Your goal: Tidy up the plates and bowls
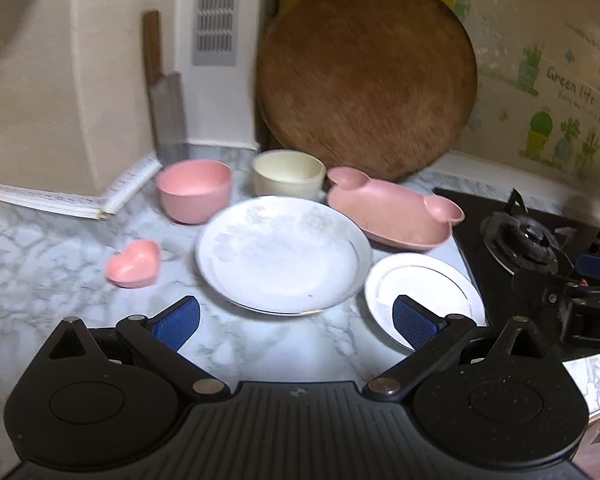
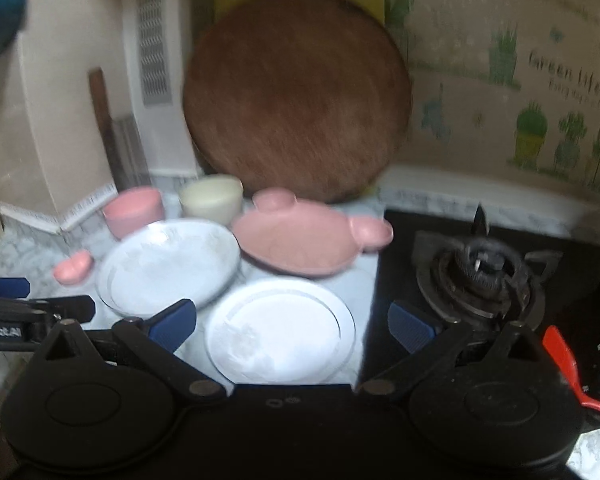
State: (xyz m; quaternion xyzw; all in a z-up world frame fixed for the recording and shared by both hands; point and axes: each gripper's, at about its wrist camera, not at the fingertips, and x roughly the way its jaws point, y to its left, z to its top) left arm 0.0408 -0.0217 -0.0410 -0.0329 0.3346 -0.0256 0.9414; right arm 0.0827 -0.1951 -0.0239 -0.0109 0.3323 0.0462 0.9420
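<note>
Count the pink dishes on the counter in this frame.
3. The pink bowl stands at the back left beside the cream bowl. The eared pink dish is at the back right, by the stove. The pink heart dish sits apart on the left. None looks hidden.

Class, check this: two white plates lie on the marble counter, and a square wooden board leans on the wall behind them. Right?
Not quite. The wooden board is round, not square, as the left wrist view shows. The two white plates, large and small, do lie on the marble counter.

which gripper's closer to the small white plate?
Right. The right gripper hovers open with the small white plate between its fingers. The left gripper sits further left, fronting the large white plate.
</note>
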